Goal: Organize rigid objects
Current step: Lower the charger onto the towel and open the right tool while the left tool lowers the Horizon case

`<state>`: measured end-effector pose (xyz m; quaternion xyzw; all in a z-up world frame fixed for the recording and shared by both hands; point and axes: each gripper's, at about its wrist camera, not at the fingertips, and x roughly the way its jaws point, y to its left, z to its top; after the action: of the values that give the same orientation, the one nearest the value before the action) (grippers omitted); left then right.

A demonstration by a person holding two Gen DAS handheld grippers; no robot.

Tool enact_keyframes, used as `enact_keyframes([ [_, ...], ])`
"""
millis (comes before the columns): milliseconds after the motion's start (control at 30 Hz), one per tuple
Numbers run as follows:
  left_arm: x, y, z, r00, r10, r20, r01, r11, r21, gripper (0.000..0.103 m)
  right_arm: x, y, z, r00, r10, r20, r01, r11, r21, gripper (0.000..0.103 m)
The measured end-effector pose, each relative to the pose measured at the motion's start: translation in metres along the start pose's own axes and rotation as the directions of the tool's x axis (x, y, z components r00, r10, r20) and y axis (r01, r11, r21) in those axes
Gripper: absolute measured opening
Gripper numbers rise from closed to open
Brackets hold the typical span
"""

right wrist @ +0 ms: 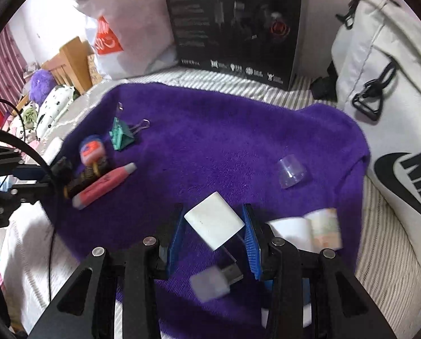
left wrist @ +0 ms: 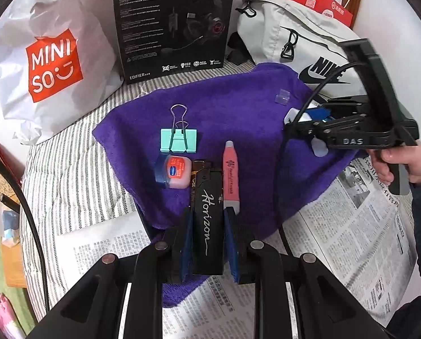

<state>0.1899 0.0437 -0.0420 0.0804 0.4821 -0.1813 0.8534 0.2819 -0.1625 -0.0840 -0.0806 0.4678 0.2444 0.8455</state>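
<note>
My left gripper [left wrist: 207, 240] is shut on a black lighter marked "Horizon" [left wrist: 207, 214], held low over the purple towel [left wrist: 238, 113]. Beside it lie a pink tube [left wrist: 230, 175], a small Vaseline jar [left wrist: 172, 171] and a mint binder clip [left wrist: 178, 139]. In the right wrist view my right gripper [right wrist: 214, 243] is open around a white charger block [right wrist: 214, 224], its pads apart from it. A small white USB adapter [right wrist: 214, 281] lies below it. The clip [right wrist: 121, 134], the jar [right wrist: 91, 149] and the tube [right wrist: 103, 185] sit at the left of the towel [right wrist: 224, 141].
A clear plastic cap [right wrist: 291, 173] lies on the towel. A small white roll [right wrist: 309, 230] is right of my right gripper. A black headset box [left wrist: 172, 22], a Miniso bag [left wrist: 49, 65] and a white Nike bag [left wrist: 303, 45] stand at the back. Newspaper [left wrist: 351, 226] covers the front.
</note>
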Motion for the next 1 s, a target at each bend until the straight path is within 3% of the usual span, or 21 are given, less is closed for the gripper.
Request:
enact_keyframes([
  [333, 0.007, 0.004, 0.003, 1.000, -0.009, -0.008, 0.009, 1.000, 0.001, 0.021, 0.010, 0.010, 0.004, 0.999, -0.049, -0.004, 0.048, 0.997, -0.067, 0.039],
  [633, 0.008, 0.004, 0.004, 1.000, -0.012, -0.014, 0.012, 1.000, -0.002, 0.021, 0.009, 0.010, 0.003, 1.000, -0.017, -0.007, 0.016, 0.995, -0.094, 0.045],
  [1000, 0.007, -0.006, 0.008, 1.000, -0.027, -0.015, 0.027, 1.000, 0.011, 0.021, -0.024, 0.003, -0.011, 0.999, -0.027, 0.036, 0.029, 0.998, -0.059, 0.048],
])
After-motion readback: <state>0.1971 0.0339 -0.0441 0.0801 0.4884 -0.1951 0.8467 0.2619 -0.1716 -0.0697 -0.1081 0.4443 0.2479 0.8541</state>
